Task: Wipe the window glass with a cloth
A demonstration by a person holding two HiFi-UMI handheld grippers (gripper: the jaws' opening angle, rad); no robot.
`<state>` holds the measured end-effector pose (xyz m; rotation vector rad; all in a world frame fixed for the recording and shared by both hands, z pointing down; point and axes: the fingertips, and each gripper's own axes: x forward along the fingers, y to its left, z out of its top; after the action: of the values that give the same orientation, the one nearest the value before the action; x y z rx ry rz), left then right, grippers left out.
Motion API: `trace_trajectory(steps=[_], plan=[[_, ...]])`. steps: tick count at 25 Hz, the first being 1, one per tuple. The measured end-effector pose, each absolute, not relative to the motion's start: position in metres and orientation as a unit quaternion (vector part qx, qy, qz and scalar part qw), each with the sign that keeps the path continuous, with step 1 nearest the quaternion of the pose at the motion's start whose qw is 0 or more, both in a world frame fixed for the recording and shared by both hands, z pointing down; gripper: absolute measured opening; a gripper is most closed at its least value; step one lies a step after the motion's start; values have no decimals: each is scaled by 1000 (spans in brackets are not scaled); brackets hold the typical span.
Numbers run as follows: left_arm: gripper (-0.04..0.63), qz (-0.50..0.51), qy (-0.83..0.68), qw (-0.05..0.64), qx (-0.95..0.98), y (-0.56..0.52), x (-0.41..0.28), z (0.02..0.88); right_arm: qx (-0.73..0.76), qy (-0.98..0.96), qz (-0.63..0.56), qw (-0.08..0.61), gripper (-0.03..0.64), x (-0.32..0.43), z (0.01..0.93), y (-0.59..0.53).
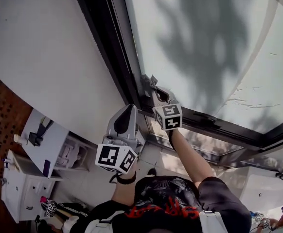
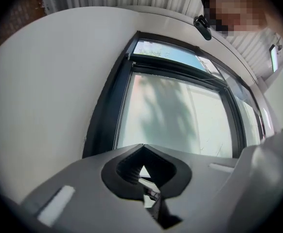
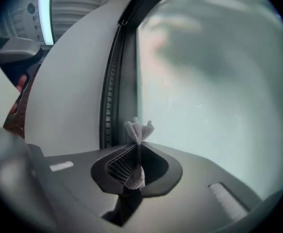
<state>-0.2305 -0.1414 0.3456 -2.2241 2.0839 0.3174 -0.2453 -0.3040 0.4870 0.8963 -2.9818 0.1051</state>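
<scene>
The window glass (image 1: pixel 204 42) fills the upper right of the head view, set in a dark frame (image 1: pixel 107 42) beside a white wall (image 1: pixel 39 47). My right gripper (image 1: pixel 149 80) reaches up to the glass's lower left corner, by the frame. It is shut on a small grey mesh cloth (image 3: pixel 139 129), which sticks out past the jaw tips close to the glass (image 3: pixel 214 81). My left gripper (image 1: pixel 130 108) sits lower and to the left, off the glass, pointing at the frame. In the left gripper view its jaws (image 2: pixel 142 147) are shut with nothing between them, and the pane (image 2: pixel 175 115) lies ahead.
A second pane (image 1: pixel 195 142) lies below the dark crossbar (image 1: pixel 219 125). White cabinets (image 1: pixel 34 154) and a brick wall (image 1: pixel 0 120) are at the lower left. Another person is at the top right of the left gripper view.
</scene>
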Motion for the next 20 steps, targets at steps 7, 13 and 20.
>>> trace_trajectory(steps=[7,13,20], plan=[[-17,95,589,26,-802,-190,-153,356,461,-886,-17,-40,26,-27,468,-350],[-17,64,496,22,-866,-212,-57,360,644,-763,-3,-60,26,234,469,-354],[-17,55,474,15,-879,-219,-15,371,814,-576,55,-50,26,435,497,-341]])
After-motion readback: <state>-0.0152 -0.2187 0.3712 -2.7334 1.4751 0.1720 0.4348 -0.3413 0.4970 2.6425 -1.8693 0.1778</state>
